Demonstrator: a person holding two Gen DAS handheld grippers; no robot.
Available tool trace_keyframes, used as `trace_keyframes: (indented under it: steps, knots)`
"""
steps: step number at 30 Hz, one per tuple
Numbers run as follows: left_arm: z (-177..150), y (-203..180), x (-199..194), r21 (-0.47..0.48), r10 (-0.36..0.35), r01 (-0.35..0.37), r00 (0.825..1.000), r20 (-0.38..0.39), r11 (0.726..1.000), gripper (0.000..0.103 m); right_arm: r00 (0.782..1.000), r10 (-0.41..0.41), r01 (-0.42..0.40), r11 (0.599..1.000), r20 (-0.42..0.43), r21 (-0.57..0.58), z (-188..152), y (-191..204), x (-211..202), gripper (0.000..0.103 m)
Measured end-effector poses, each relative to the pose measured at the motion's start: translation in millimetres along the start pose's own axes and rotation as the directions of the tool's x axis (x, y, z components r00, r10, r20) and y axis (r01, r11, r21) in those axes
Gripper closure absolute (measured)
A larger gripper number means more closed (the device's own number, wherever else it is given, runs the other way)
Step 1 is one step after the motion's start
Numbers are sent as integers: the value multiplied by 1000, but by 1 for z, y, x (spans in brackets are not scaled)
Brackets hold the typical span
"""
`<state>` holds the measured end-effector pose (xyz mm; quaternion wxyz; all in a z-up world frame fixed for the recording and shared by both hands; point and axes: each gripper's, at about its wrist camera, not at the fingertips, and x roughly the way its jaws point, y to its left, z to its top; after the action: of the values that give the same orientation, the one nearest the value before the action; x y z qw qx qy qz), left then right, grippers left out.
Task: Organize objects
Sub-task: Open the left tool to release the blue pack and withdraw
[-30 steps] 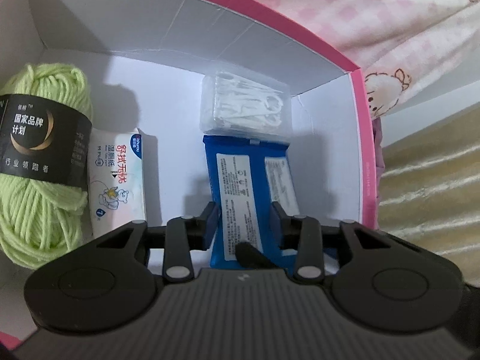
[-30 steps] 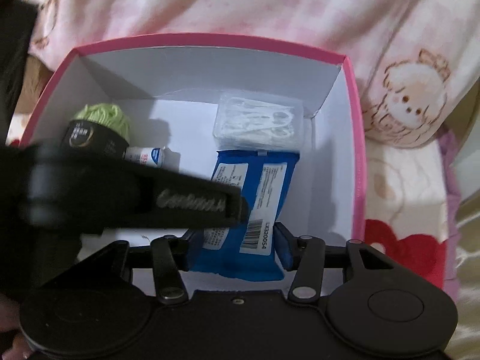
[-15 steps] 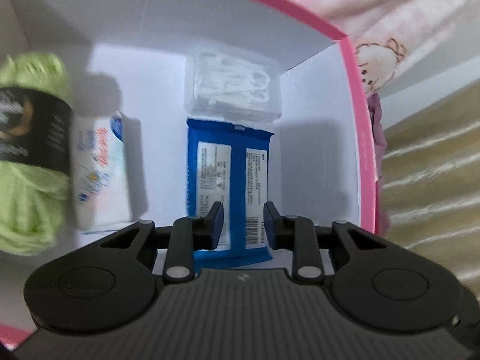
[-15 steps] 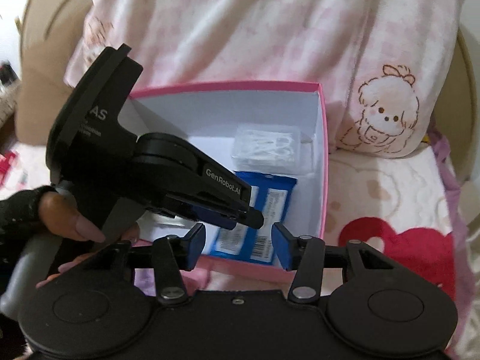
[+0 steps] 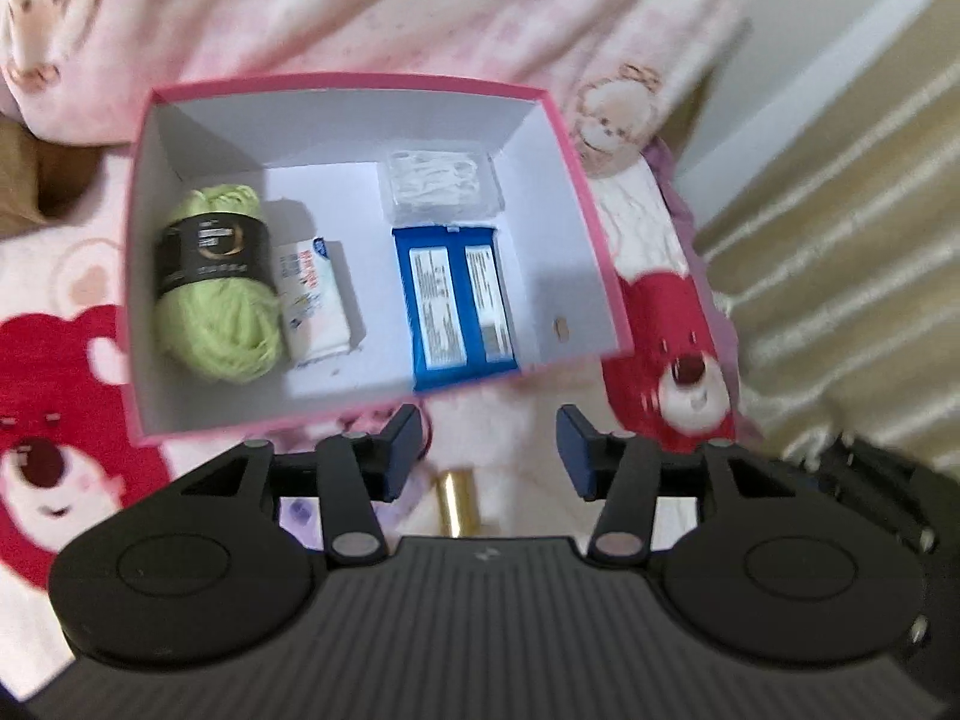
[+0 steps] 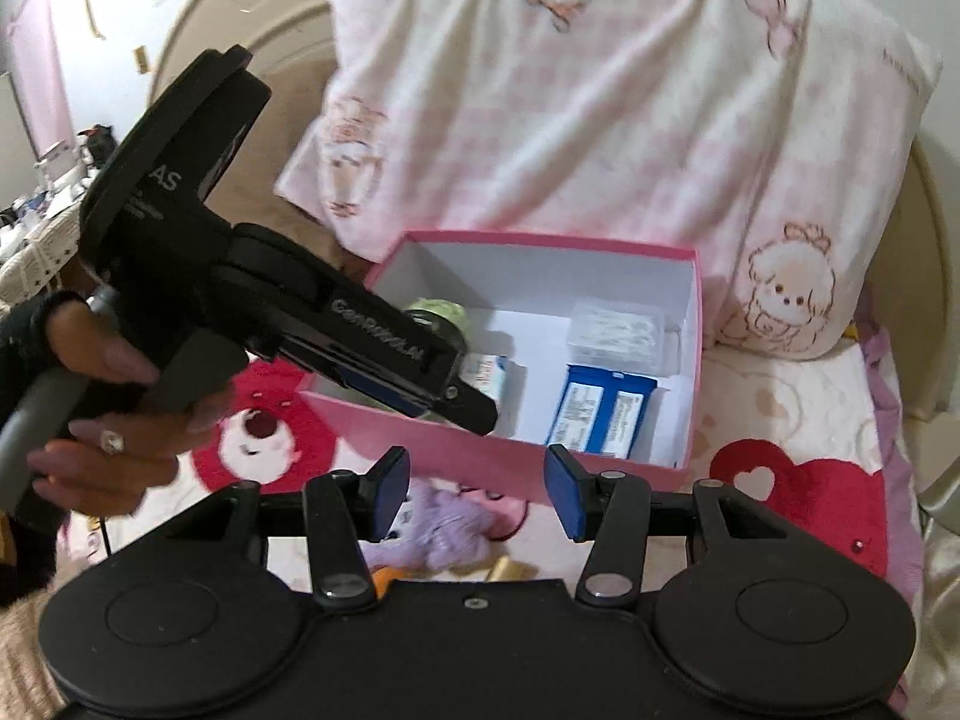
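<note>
— Box (image 5: 591, 222) on the bed: what lies inside?
— Yarn (image 5: 219, 294) at 9 o'clock, tissues (image 5: 312, 300) beside it, blue pack (image 5: 456, 306) below the clear case (image 5: 441, 189).
— Grippers?
— Left gripper (image 5: 487, 450) and right gripper (image 6: 477, 492) both released, holding nothing.

Bed cover (image 6: 792, 408): pale pink, printed with red bears and hearts
Pillow (image 6: 600, 90): pink-and-white check with cartoon puppies, at the far edge of the bed
Headboard (image 6: 252, 6): beige, curved, behind the pillow
Curtain (image 5: 852, 228): beige, ribbed, right of the bed
Wall (image 5: 840, 48): plain white
Light: soft, indoor
</note>
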<state>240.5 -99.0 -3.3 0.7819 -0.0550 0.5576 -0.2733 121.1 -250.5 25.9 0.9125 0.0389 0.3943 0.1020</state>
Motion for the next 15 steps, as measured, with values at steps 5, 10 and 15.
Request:
trace_keyframes:
  steps: [5,10,15]
  knots:
    - [-25,-17,-36,113,70,-65,997,-38,992,45,1000,20,-20,1000,4,-6,-9,22,-31,44]
    - [-59,-22,-60,178,76,-67,996,-45,982,40,999,43,-43,999,7,-11,-26,39,-51,42]
    - [-88,-16,-59,194,72,-61,996,-48,979,40,999,52,-52,998,-3,-27,-46,52,-56,40]
